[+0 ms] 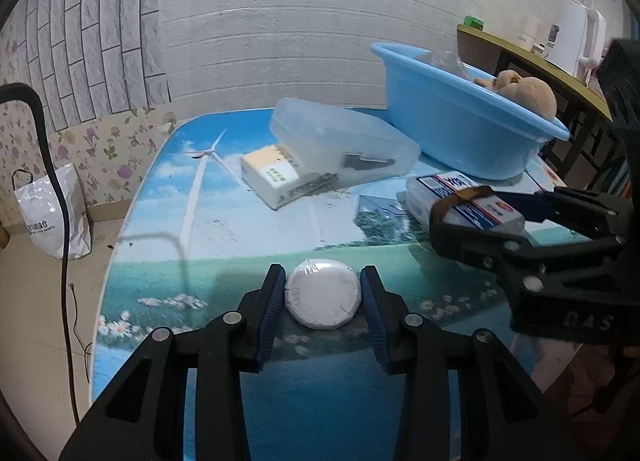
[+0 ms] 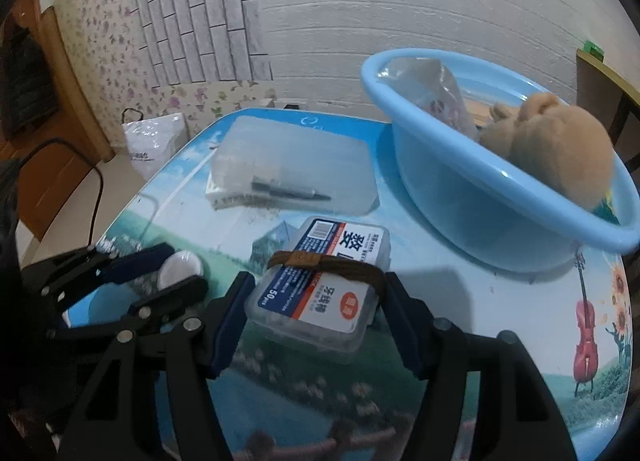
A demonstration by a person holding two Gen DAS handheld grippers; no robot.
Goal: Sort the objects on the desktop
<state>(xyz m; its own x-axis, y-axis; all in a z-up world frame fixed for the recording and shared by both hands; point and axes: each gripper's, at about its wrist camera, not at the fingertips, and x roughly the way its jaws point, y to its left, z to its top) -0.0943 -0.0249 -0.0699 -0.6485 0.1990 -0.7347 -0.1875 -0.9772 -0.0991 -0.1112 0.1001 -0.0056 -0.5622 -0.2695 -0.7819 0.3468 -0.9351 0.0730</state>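
A white round puck in clear wrap (image 1: pixel 322 297) sits low over the table between the blue pads of my left gripper (image 1: pixel 323 279), which is shut on it. The same gripper (image 2: pixel 170 275) and puck (image 2: pixel 182 265) show at the left of the right wrist view. My right gripper (image 2: pixel 316 293) has its pads against both long sides of a clear floss-pick box (image 2: pixel 320 301) with a red, white and blue label. A brown hair tie (image 2: pixel 320 261) lies across the box. In the left wrist view that gripper (image 1: pixel 484 213) and box (image 1: pixel 460 193) are at the right.
A blue basin (image 2: pixel 460 189) at the back right holds a tan plush toy (image 2: pixel 560 153) and a clear bag. A frosted plastic case (image 2: pixel 296 157) with a dark tool inside rests on a tissue pack (image 1: pixel 272 173). White bag (image 1: pixel 52 213) and black cable on the floor left.
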